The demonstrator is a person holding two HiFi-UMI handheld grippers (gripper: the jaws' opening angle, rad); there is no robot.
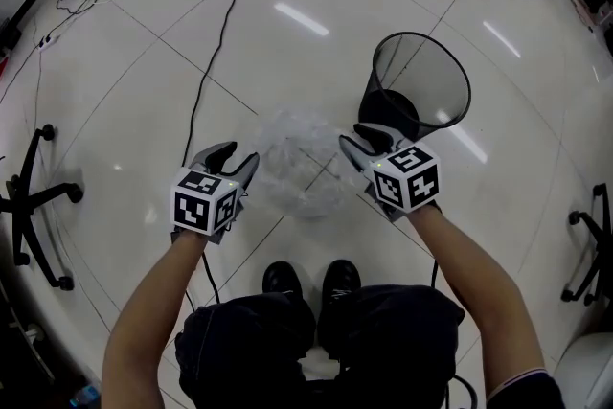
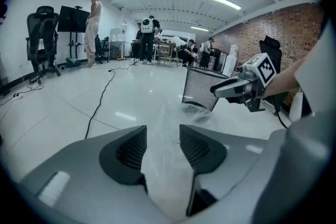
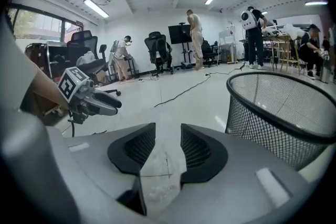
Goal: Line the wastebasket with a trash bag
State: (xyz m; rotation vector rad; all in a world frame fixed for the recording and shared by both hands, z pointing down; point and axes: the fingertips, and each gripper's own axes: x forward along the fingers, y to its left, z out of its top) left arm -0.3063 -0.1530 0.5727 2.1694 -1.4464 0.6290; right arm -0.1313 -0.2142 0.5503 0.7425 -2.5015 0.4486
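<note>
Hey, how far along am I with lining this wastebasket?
Done: the trash bag is unfolded and puffed open. In hand: its film runs between the parted jaws of the left gripper and right gripper, apparently unclamped. Left: the wastebasket beside it is unlined; the bag must go in and over its rim.

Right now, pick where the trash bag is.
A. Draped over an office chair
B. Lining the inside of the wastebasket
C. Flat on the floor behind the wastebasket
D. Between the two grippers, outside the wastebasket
D: the clear trash bag bulges between the left gripper and the right gripper, beside the mesh wastebasket and not in it.
</note>
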